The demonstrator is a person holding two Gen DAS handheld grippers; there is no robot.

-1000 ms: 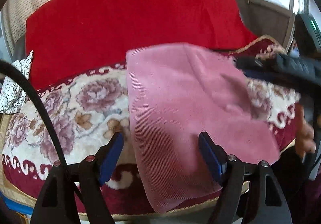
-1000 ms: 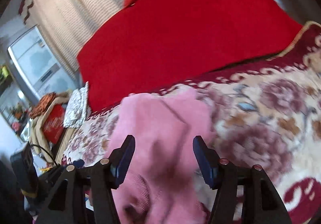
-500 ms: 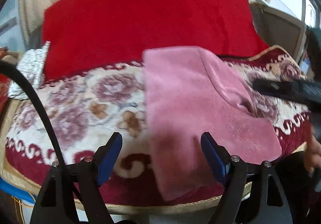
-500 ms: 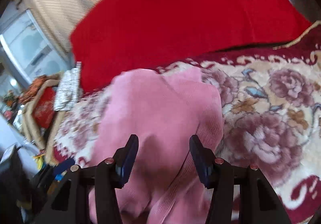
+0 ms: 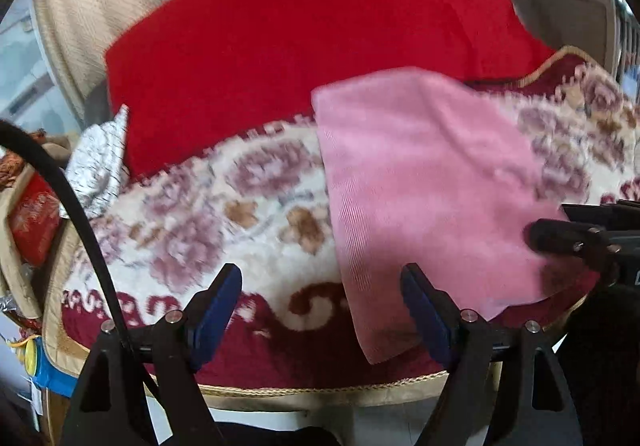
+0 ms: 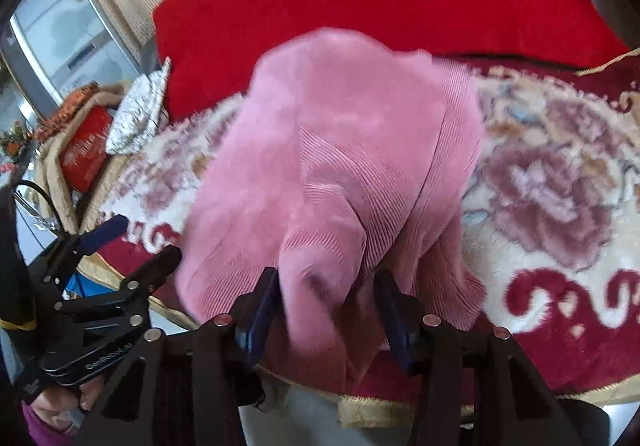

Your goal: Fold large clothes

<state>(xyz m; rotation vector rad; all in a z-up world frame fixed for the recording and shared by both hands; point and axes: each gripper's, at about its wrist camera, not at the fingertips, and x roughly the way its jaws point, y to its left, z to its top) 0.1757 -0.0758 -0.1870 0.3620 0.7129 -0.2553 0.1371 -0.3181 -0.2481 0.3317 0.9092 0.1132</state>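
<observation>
A pink corduroy garment (image 5: 424, 182) lies folded on a floral rug-covered surface (image 5: 248, 206). My left gripper (image 5: 322, 310) is open and empty, its right finger at the garment's near left edge. In the right wrist view the garment (image 6: 340, 150) bulges up in front of my right gripper (image 6: 326, 310), whose jaws are partly closed around a bunched fold at its near edge. The right gripper also shows in the left wrist view (image 5: 580, 242), at the garment's right corner. The left gripper shows in the right wrist view (image 6: 120, 242), open.
A red blanket (image 5: 304, 46) lies behind the rug. A silver patterned cloth (image 5: 100, 162) and a red box (image 5: 32, 218) sit at the left. The rug's gold-trimmed front edge (image 5: 320, 390) is just below my fingers.
My right gripper has moved into the garment's near edge and narrowed around a fold, lifting the fabric. My left gripper has shifted left, so the garment sits further right in its view.
</observation>
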